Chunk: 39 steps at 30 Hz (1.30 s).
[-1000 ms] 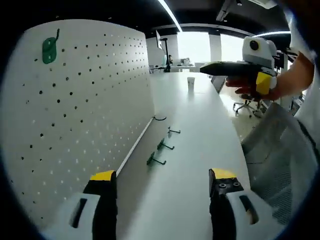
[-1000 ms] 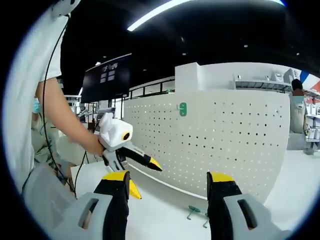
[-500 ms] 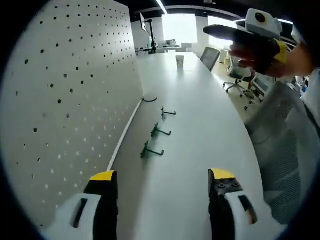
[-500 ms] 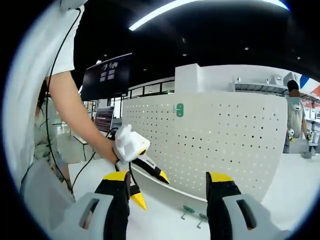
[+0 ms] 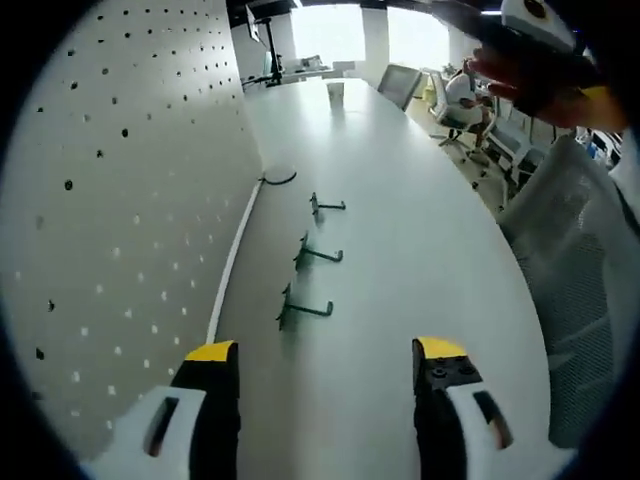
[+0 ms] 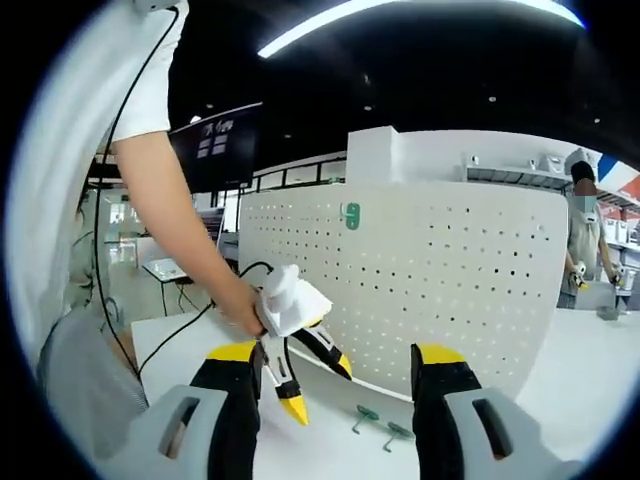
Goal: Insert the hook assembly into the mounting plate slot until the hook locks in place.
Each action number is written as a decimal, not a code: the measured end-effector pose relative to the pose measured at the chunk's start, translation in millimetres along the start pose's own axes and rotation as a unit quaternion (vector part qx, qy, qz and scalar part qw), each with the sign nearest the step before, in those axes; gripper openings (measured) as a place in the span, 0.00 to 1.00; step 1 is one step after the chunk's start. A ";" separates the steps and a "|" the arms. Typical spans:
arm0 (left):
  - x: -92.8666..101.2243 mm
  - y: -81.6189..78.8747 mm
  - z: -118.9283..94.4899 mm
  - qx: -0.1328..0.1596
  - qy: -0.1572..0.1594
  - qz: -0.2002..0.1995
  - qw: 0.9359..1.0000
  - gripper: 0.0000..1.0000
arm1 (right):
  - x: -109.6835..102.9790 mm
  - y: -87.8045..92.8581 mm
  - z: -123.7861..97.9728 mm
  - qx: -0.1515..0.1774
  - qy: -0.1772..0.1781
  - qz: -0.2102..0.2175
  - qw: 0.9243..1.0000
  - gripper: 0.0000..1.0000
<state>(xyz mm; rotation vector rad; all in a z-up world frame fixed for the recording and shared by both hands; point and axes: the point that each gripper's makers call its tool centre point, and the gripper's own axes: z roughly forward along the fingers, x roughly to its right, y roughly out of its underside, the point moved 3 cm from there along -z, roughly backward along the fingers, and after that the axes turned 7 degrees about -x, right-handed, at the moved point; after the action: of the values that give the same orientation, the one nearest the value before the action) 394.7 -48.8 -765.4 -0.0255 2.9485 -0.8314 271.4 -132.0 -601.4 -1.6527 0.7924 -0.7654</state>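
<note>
White tabletop (image 5: 400, 250) runs long through an open office, with an upright white perforated pegboard panel (image 5: 110, 200) standing along its edge. Three dark green metal peg hooks (image 5: 300, 310) lie in a row on the tabletop just beside the panel's foot, well apart from both tools; the right gripper view also catches two of them (image 6: 378, 423) below the board. A small green tag (image 6: 351, 215) sits high on the panel. Left hand-held gripper (image 5: 325, 355) hovers over the nearest hook with jaws spread and nothing between them. Right hand-held gripper (image 6: 335, 360) is likewise spread and empty, raised and facing the panel. Likely next comes pickup: lower the left jaws across the nearest hook's shaft, close squarely, and keep its backplate prongs free for the holes
</note>
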 end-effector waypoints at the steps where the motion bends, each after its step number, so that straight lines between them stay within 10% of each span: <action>1: -0.4 0.8 2.4 -0.007 0.002 0.007 1.000 0.72 | 1.2 0.4 -1.2 0.000 0.001 0.003 1.000 0.59; 32: -11.2 -2.1 48.8 -0.094 0.080 0.083 0.989 0.65 | 21.6 -1.5 -19.7 0.014 0.054 0.030 0.998 0.56; 39: -16.8 -3.9 47.7 -0.095 0.077 0.083 0.989 0.49 | 22.7 -0.3 -19.0 0.014 0.058 0.033 0.998 0.55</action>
<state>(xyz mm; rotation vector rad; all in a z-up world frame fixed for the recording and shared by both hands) 415.2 -76.4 -802.7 0.2819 3.1085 -0.5528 268.8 -160.9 -595.4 -1.5598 0.9108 -0.8281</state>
